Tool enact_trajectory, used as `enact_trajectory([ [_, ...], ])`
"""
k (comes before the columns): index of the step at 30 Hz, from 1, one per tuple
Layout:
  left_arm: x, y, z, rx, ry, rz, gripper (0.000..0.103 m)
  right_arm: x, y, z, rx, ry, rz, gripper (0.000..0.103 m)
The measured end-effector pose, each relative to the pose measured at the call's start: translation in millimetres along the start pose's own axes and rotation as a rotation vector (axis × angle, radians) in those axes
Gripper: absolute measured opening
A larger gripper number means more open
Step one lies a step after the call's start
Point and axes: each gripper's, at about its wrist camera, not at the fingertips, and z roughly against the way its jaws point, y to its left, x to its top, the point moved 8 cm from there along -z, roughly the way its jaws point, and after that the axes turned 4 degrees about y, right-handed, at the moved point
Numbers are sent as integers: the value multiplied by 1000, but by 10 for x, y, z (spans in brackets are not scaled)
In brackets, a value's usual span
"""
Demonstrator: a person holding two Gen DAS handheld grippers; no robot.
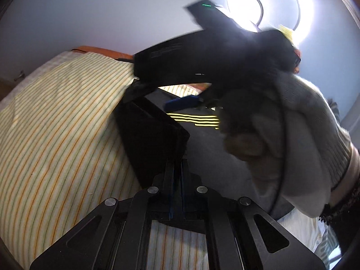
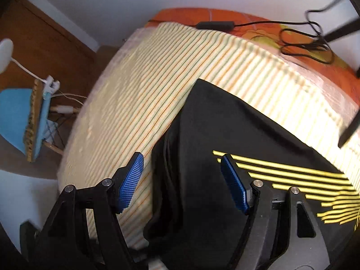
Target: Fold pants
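Note:
Black pants with yellow stripes lie on a bed with a striped sheet. My right gripper is open, its blue pads spread on either side of the pants' folded left edge, just above it. In the left wrist view my left gripper is shut on a fold of the black pants and holds it lifted off the sheet. The right gripper and the person's gloved hand show beyond it.
A black cable with an adapter lies on the orange pillow at the head of the bed. A blue stool and white cords stand on the floor left of the bed. A ceiling lamp glares overhead.

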Motion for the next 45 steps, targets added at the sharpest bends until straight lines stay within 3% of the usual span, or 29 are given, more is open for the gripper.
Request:
enact_trajectory([
  [3, -50, 63, 2, -1, 10, 14, 3, 38, 43, -125, -53, 23, 20, 74],
  [5, -72, 130, 14, 14, 10, 32, 3, 41, 80, -148, -41, 34, 33, 74],
  [10, -158, 471, 209, 22, 10, 242, 5, 80, 157, -137, -51, 36, 54, 74],
  [11, -175, 523, 246, 29, 8, 263, 9, 94, 169, -127, -46, 33, 53, 74],
  [13, -236, 649, 299, 15, 17, 356, 30, 85, 169, -101, -47, 31, 53, 74],
  [14, -267, 690, 295, 3, 30, 391, 46, 82, 167, -93, -53, 28, 53, 74],
  [16, -333, 737, 250, -18, 63, 442, 49, 88, 166, -106, -60, 27, 53, 74],
  [19, -298, 704, 187, -23, 69, 411, 52, 67, 149, -99, -74, 20, 51, 74],
  [21, -209, 719, 131, -49, 59, 414, 66, 61, 142, -80, -66, 14, 40, 74],
  [23, -118, 790, 49, -47, 47, 420, 66, 62, 138, -72, -58, 11, 32, 74],
  [28, 41, 847, -87, 6, 22, 379, 66, 92, 140, -39, -48, 9, 19, 74],
  [31, 79, 906, -112, 2, 7, 392, 54, 118, 137, -31, -41, 15, 5, 74],
  [33, 79, 963, -173, 0, 26, 406, 10, 130, 142, -59, -47, 29, -5, 74],
  [36, 70, 979, -227, 13, 21, 389, 5, 150, 148, -125, -82, 53, -6, 74],
  [42, 141, 624, -167, 27, -23, 206, 4, 240, 106, -227, -141, 101, -33, 74],
  [45, 147, 585, -172, 33, -32, 190, 4, 298, 118, -271, -162, 113, -42, 74],
])
